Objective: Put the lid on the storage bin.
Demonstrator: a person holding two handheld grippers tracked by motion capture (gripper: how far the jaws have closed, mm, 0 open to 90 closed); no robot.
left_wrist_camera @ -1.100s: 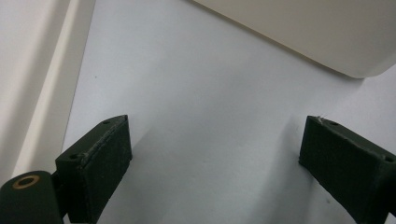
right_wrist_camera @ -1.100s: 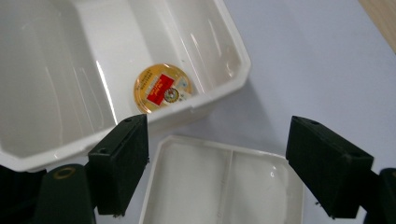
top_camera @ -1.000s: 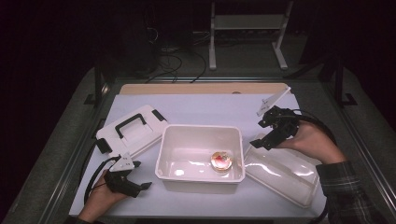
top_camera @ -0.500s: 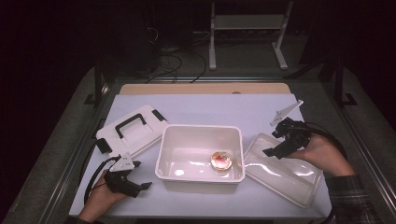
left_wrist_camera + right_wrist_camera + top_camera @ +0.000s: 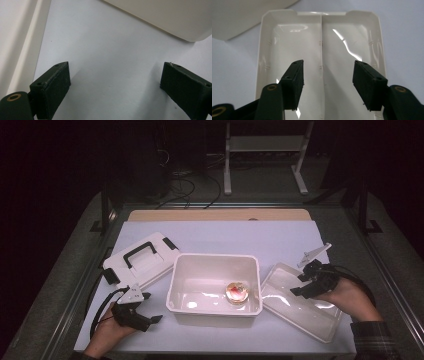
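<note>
A white plastic tub (image 5: 215, 307) stands mid-table with a small round red-and-orange item (image 5: 237, 291) on its floor. Its white lid (image 5: 142, 260), with a black handle, lies to the left. A shallow white tray (image 5: 300, 315) with two compartments lies to the right. My right gripper (image 5: 298, 285) hovers open over the tray's far end, and the tray's centre rib (image 5: 322, 50) runs between the jaws. My left gripper (image 5: 150, 322) rests open on the table by the tub's front-left corner (image 5: 160, 20), holding nothing (image 5: 115, 72).
A white sheet (image 5: 225, 237) covers the table, with a wooden strip (image 5: 220, 215) along the far edge. Dark floor, cables and a metal stand (image 5: 265, 150) lie beyond. The lid's edge (image 5: 15, 37) lies close to the left gripper.
My right gripper has drawn back from the tray's far corner toward the near side and now sits over the tray. The left gripper has stayed put.
</note>
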